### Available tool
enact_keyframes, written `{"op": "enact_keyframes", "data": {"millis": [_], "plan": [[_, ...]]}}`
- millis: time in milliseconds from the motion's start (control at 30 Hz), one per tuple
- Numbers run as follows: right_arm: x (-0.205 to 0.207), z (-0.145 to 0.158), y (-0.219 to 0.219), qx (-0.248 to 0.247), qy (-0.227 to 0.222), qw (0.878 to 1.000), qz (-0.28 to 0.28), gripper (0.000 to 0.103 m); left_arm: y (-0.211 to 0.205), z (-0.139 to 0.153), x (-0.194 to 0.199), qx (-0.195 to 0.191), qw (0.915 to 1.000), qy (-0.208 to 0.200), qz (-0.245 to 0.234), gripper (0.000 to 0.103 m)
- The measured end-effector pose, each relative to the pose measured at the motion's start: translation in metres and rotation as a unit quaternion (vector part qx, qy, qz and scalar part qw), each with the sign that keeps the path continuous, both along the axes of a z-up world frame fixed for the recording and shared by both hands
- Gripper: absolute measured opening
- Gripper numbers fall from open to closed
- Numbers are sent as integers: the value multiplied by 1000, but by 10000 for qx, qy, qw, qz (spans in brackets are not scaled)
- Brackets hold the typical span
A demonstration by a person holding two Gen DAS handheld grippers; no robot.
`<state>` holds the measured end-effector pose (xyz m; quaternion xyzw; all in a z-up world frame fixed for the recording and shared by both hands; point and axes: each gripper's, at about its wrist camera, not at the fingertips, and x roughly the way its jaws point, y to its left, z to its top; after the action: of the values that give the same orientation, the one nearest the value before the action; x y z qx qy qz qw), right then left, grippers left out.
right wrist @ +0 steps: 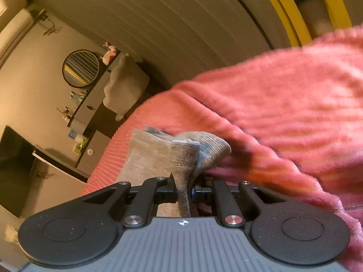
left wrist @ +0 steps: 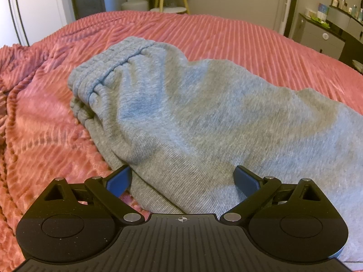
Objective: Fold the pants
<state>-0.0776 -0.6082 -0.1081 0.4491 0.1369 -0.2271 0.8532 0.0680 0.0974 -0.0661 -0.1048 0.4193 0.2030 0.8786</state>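
1. Folding grey pants (left wrist: 192, 117) lying on the pink bedspread (left wrist: 226, 34).
2. Right gripper (right wrist: 183, 192) is clenched on a ribbed cuff (right wrist: 181, 158); keep the pinch firm and carry it toward the waistband (left wrist: 109, 68).
3. Left gripper (left wrist: 182, 179) stands released, straddling the cloth; pin there to stop sliding.

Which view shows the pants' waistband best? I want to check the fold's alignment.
The left wrist view: the gathered elastic waistband of the grey pants lies in plain sight on the pink bedspread. The right wrist view shows no waistband, only a ribbed piece pinched in the right gripper.
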Motion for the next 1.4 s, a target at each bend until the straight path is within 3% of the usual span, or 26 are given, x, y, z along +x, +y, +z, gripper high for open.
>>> {"op": "enact_keyframes", "data": {"millis": [100,167,200,267,333,400,467,500,533,567,600,767,833,900,933,967,1133,1167,1300,1333,1400], "plan": [[14,39,27,-660,-11,9976,192,9,1,1,0,-47,10000,-16,11,100],[32,77,67,-1410,-102,9875,694,9,3,2,-2,-105,9999,-32,18,100],[38,93,90,-1806,-132,9785,992,9,4,3,-3,-158,9999,-43,29,100],[52,119,159,-2688,-258,9425,1970,9,6,4,-5,-279,9996,-75,71,100],[59,125,230,-3244,-314,8957,3024,9,9,6,-7,-435,9989,-144,120,100],[64,109,295,-3552,-180,8416,4063,9,14,8,-11,-598,9978,-220,173,100],[78,68,359,-3757,571,7666,5176,10,18,8,-15,-780,9964,-262,193,100],[86,46,380,-3676,1070,7358,5586,13,19,7,-16,-843,9959,-256,207,100],[95,20,404,-3793,1811,6879,5917,13,22,6,-17,-917,9952,-231,244,100],[92,14,421,-4300,1904,6550,5914,16,25,4,-17,-1017,9942,-190,284,100],[88,19,427,-4474,1804,6504,5867,17,27,2,-17,-1098,9933,-169,305,100],[81,28,416,-4309,1788,6584,5906,19,32,-2,-11,-1296,9904,-277,405,100],[74,30,410,-4200,1667,6610,5991,27,30,-3,-8,-1186,9922,-231,312,100],[69,36,401,-3876,1492,6691,6163,51,27,-3,-6,-1114,9933,-186,251,100],[67,42,392,-3532,1338,6845,6236,56,27,-2,-6,-1119,9933,-180,231,100],[65,48,380,-3215,1191,7070,6185,65,28,-1,-7,-1145,9930,-191,229,100],[56,78,298,-1316,129,8249,5496,84,35,2,-12,-1432,9882,-369,405,100],[55,80,281,-974,-98,8411,5320,90,36,2,-12,-1471,9874,-386,436,100],[55,78,217,172,-721,8959,4381,90,35,2,-11,-1445,9880,-365,415,100],[57,74,204,358,-742,9106,4050,90,34,3,-10,-1419,9884,-363,391,100],[71,66,193,430,-548,9246,3744,90,31,3,-9,-1361,9893,-381,353,100]]}}
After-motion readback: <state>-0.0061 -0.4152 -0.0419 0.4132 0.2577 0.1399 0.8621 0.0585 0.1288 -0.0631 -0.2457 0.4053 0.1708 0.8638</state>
